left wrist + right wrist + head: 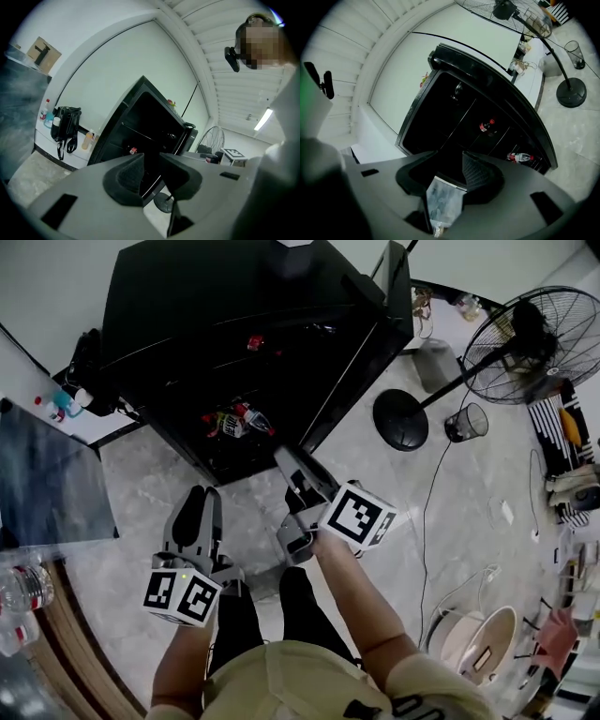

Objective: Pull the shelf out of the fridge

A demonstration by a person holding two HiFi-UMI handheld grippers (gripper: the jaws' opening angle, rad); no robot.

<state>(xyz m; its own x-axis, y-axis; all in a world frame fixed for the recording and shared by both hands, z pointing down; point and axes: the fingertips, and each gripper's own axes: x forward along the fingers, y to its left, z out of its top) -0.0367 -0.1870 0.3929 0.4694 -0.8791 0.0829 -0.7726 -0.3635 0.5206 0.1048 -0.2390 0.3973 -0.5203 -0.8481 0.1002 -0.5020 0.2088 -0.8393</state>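
Observation:
The black fridge [234, 334] stands open at the top of the head view, its door [370, 343] swung to the right. Dark shelves [474, 111] cross its inside; one carries a cola bottle [486, 126], and a lower level holds more bottles [246, 418]. My left gripper [202, 495] hovers over the floor short of the fridge's foot, open, with nothing between its pads [127, 176]. My right gripper [289, 457] is closer, its tips near the fridge's lower front edge, also open and empty. Both point level toward the fridge's inside.
A standing fan [539, 334] with a round base [401, 418] and a wire bin [467, 423] are right of the door. A dark tabletop [47, 484] and water bottles [19, 587] lie at left. A black bag [65, 124] hangs left of the fridge.

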